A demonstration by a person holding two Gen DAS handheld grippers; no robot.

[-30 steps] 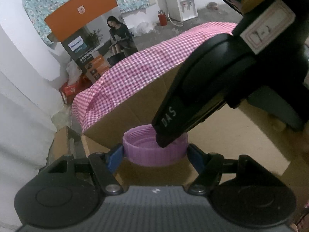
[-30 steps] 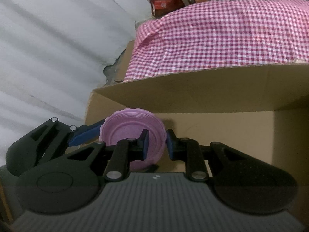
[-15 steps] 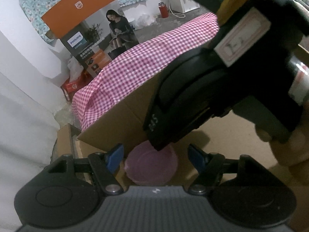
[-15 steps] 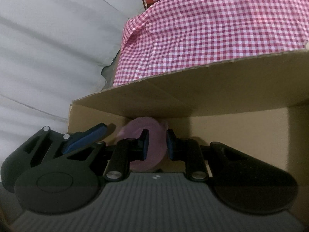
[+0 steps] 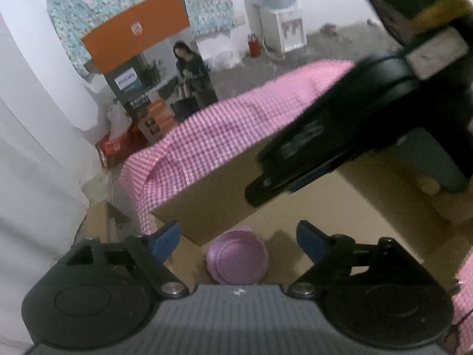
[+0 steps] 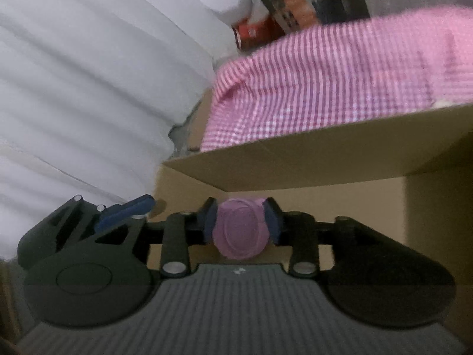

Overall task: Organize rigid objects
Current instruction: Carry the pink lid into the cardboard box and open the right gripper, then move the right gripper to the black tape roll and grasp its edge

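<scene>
Purple plastic — a round lid (image 5: 238, 256) lies on the floor of a cardboard box (image 5: 340, 207), near the box's far wall and under a folded-in flap. Seen from the left wrist, it sits in the gap between the left gripper's (image 5: 238, 238) blue pads, touching neither; those jaws stand wide and are opening further. From the right wrist the same lid (image 6: 241, 230) shows between the right gripper's (image 6: 241, 222) blue pads, which frame it closely on both sides; these jaws are narrower but also opening, and the blur leaves it unclear whether the pads touch the lid or merely hang above it. The right gripper's black body crosses the upper right of the left view — one finger of the left gripper shows at the left of the right view. Past the box, a pink checked cloth (image 6: 340, 77) covers a raised surface, with a printed carton (image 5: 159, 88) and a water dispenser (image 5: 280, 26) beyond.
</scene>
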